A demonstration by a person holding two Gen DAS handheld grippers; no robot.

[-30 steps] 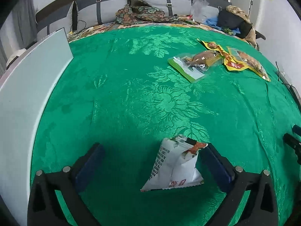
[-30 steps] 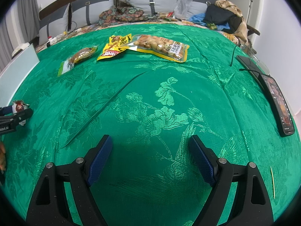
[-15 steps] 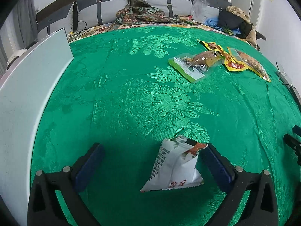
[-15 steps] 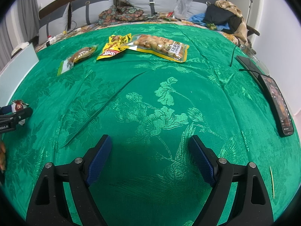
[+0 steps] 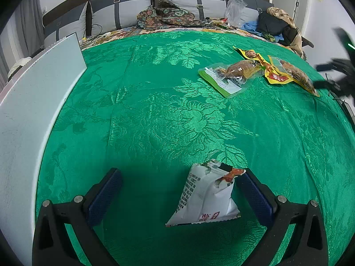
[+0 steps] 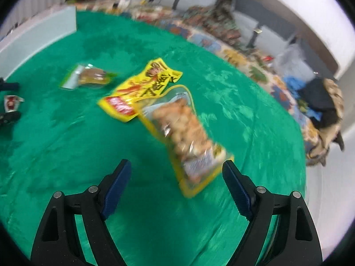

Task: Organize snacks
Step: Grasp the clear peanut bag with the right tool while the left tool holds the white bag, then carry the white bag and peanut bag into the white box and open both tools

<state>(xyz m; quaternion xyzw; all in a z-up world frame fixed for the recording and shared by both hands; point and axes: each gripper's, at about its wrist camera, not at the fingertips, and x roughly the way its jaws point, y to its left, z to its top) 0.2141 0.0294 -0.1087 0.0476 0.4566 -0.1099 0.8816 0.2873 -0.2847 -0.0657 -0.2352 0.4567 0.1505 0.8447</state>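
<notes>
A white snack packet [image 5: 206, 197] stands on the green cloth between the fingers of my left gripper [image 5: 180, 173], leaning against the right finger; the jaws are wide open. Farther off lie a clear green-edged packet [image 5: 228, 75] of brown snack, a yellow packet [image 5: 276, 77] and a clear bag of nuts [image 5: 295, 75]. My right gripper [image 6: 177, 163] hovers open over the near end of the nut bag [image 6: 186, 133], in a blurred picture. Beyond it lie the yellow packet [image 6: 142, 90] and the green-edged packet [image 6: 88, 77]. The left gripper [image 6: 8, 102] shows at the far left.
A white panel [image 5: 33, 110] stands along the left edge of the green cloth [image 5: 155, 122]. Grey pillows and patterned clothes [image 5: 168, 15] lie at the back, with a dark bag [image 5: 277, 26] at the back right. The right gripper is a dark blur [image 5: 337, 75] at the right edge.
My right gripper has swung towards the far snacks and rolled; the nut bag now lies just ahead of its open fingers. The left gripper and white packet have not moved.
</notes>
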